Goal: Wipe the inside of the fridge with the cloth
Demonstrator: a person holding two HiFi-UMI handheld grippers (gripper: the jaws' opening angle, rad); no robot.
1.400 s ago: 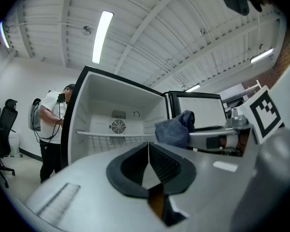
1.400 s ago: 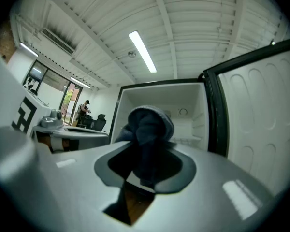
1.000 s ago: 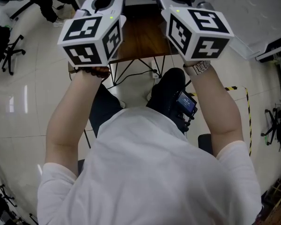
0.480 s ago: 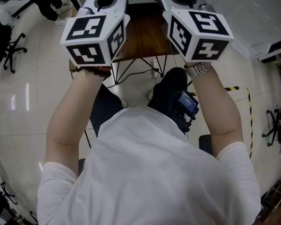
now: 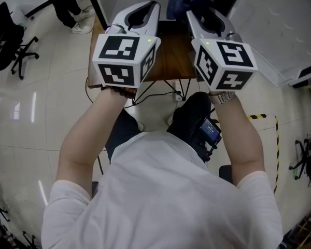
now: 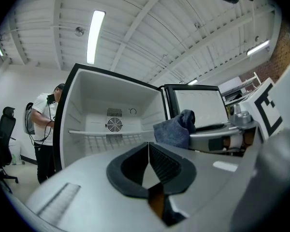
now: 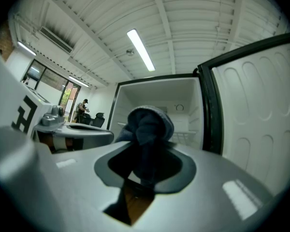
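- Glossy pale tiled floor [image 5: 36, 102] all round, with a small brown wooden table [image 5: 171, 61] right under the grippers and a black office chair [image 5: 5, 30] off to the left. Overhead it's a white ribbed ceiling with a strip light [image 6: 94, 33].
- The fridge [image 6: 87, 105] stands open straight ahead. It has white walls, a wire shelf [image 6: 111, 135] across the middle and a round fan vent [image 6: 114, 124] on the back wall.
- Its door [image 7: 256, 124] is swung out on the right, white with moulded panels. A dark frame runs round the opening, which looks pretty wide. A person [image 6: 42, 124] stands by the fridge's left edge.
- Left gripper [image 6: 148, 148]: jaws pressed flat together, nothing in them.
- Right gripper [image 7: 145, 153]: jaws clamped on the cloth [image 7: 147, 124], held up in front of the fridge opening, near the door side.
- The cloth is dark blue and soft-looking, bunched into a lump that pokes out past the jaw tips.
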